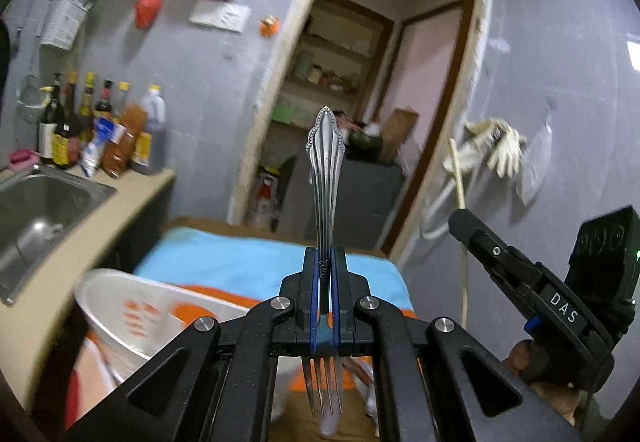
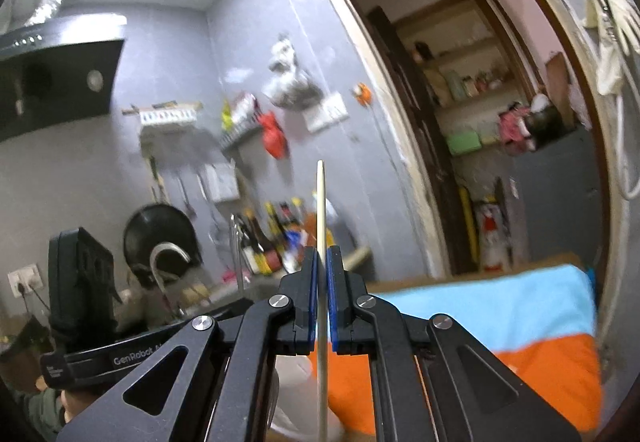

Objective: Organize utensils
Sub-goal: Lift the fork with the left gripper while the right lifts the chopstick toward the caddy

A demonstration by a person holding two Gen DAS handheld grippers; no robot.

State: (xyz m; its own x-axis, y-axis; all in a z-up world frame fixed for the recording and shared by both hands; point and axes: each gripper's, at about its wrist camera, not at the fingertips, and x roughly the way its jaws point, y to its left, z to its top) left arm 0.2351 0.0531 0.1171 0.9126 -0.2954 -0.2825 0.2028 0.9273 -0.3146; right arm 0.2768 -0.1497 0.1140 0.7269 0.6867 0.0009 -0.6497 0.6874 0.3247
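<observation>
- The left tool (image 1: 325, 262) is clamped on a fork (image 1: 326, 178), gripping it at the neck between handle and tines.
- The fork's long axis runs straight along the tool's own line: the ornate handle end points forward and up, away from the tool, while the tines point back and down, beneath the tool's linkage.
- A white cup (image 1: 132, 316) sits below and to the left of the left tool, on the orange-and-blue cloth (image 1: 240, 262); its open mouth faces up, with its rim tilted in the fisheye view.
- The fork's tines hang lower than the cup's rim in the picture, to the right of the cup; whether they are above or beside it cannot be told.
- The right tool (image 2: 321, 266) is closed on a chopstick (image 2: 320, 202), held near upright, its long axis crossing the tool's fingers, one end rising above them and the other dropping below.
- In the left view the right tool (image 1: 460, 220) stands to the right of the fork, well apart from it.
- As a judgement, the left tool is the nearer to the cup, so the fork would probably go in tines first with a shift to the left.
</observation>
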